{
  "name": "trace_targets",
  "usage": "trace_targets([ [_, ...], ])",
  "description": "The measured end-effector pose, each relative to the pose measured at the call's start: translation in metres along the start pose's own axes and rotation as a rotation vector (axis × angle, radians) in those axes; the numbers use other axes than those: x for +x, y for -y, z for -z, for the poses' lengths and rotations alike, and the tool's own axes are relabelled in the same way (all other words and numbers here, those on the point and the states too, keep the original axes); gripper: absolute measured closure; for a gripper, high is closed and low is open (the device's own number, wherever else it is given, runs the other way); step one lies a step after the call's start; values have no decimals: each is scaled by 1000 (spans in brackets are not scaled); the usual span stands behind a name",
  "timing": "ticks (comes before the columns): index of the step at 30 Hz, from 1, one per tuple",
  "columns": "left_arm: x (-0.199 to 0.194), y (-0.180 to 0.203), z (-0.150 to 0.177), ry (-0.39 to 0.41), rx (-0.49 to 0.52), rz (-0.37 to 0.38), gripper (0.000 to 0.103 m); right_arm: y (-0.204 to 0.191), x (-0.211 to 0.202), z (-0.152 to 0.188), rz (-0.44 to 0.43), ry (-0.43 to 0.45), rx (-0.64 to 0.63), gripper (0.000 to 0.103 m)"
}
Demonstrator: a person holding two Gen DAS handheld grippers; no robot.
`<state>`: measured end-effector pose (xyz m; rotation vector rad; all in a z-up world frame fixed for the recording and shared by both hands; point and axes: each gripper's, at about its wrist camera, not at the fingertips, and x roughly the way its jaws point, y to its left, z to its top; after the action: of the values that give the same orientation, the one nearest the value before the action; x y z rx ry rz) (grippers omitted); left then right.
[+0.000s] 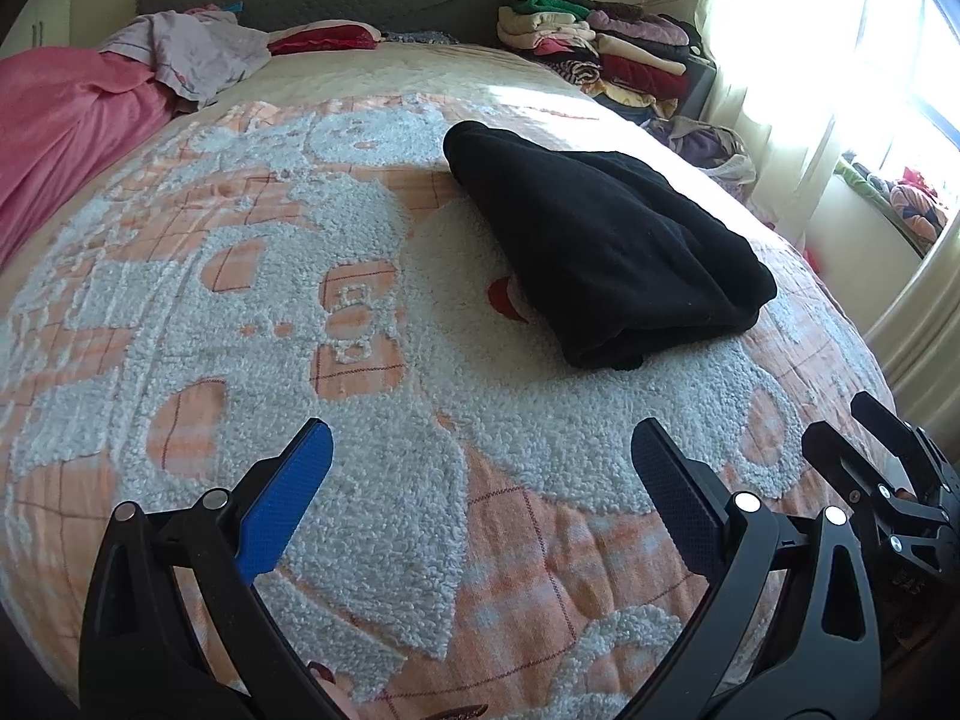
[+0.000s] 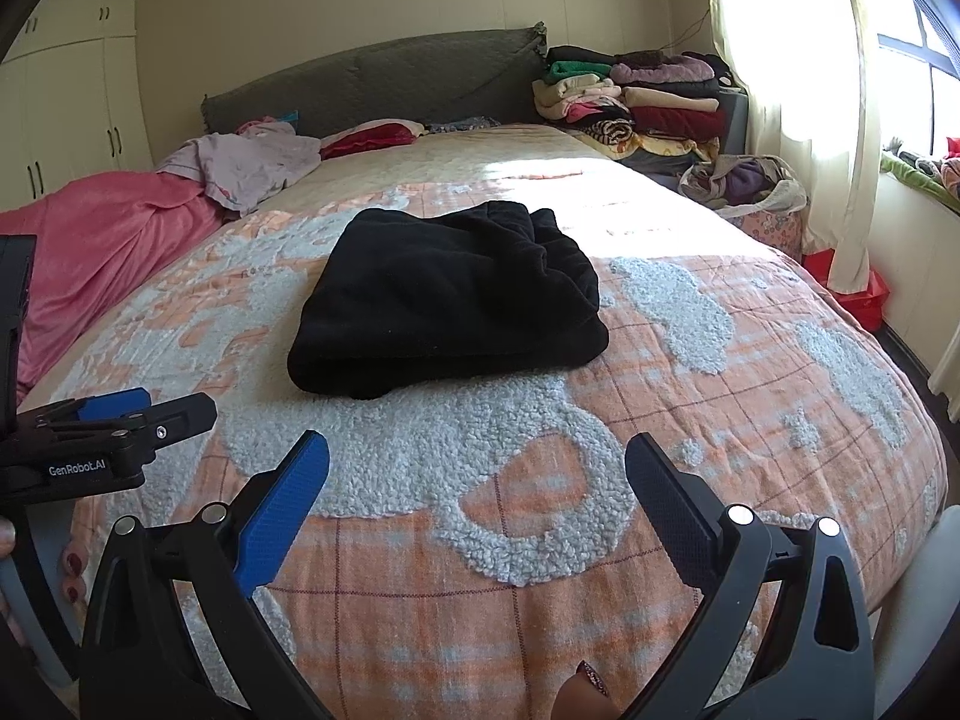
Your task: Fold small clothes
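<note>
A: One folded black garment point(image 2: 447, 300), centre of the right wrist frame, lying on the orange-and-white bedspread point(image 2: 750, 408). In the left wrist frame it sits right of centre point(image 1: 606, 252).

B: Grippers?

A: Left gripper point(image 1: 480, 468) low in its frame, fingers spread wide, nothing between them. Right gripper point(image 2: 477, 474) same, fingers apart, empty. Both well short of the garment, not touching it.

B: Do they see each other?

A: Yes. Right one shows at lower right of the left view point(image 1: 864, 438); left one at the left edge of the right view point(image 2: 156, 411).

B: Background?

A: Stack of folded clothes point(image 2: 636, 102) upper right, pink blanket point(image 2: 102, 234) at left, grey headboard point(image 2: 384, 78) top centre, curtain point(image 2: 798, 90) far right.
</note>
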<state>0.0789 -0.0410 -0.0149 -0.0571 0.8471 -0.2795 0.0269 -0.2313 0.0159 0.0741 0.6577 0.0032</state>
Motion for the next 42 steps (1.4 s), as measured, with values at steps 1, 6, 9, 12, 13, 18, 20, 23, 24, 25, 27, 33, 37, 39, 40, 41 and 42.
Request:
trace_targets([
  [1, 0, 0, 0, 0, 0, -1, 10, 0, 0, 0, -3, 1, 2, 5],
  [6, -1, 1, -1, 9, 8, -10, 10, 2, 0, 0, -4, -1, 6, 4],
  [9, -1, 1, 0, 11, 9, -13, 10, 2, 0, 0, -2, 1, 5, 4],
  [12, -1, 0, 0, 9, 10, -18, 10, 2, 0, 0, 1, 2, 4, 4],
  [13, -1, 1, 0, 12, 11, -20, 10, 3, 0, -1, 2, 2, 4, 4],
  [18, -2, 1, 0, 10, 12, -29, 9, 4, -1, -1, 3, 1, 6, 4],
  [20, -2, 2, 0, 10, 12, -32, 9, 4, -1, -1, 3, 3, 4, 4],
  [23, -2, 2, 0, 7, 12, -35, 9, 4, 0, -1, 4, 1, 3, 4],
  [24, -2, 2, 0, 9, 14, -35, 9, 5, 0, -2, 4, 1, 5, 4],
  [25, -2, 2, 0, 9, 14, -36, 9, 4, 0, -1, 4, 2, 3, 4],
  [27, -3, 2, -1, 8, 14, -36, 9, 4, 0, -1, 4, 2, 3, 4],
  [33, -4, 3, -1, 11, 14, -37, 9, 4, 0, -2, 3, 3, 0, 4],
  [37, -4, 3, -1, 14, 15, -39, 9, 4, 0, -1, 3, 3, -1, 4],
  [39, -5, 3, -1, 15, 15, -40, 9, 4, 0, -1, 4, 4, -2, 4],
  [40, -4, 2, -1, 16, 17, -39, 10, 4, 0, -1, 3, 5, -1, 4],
  [41, -4, 3, -1, 13, 15, -39, 9, 4, 0, -1, 3, 4, -1, 4],
  [42, -4, 2, -1, 13, 15, -41, 9, 4, 0, -1, 3, 5, -1, 4],
])
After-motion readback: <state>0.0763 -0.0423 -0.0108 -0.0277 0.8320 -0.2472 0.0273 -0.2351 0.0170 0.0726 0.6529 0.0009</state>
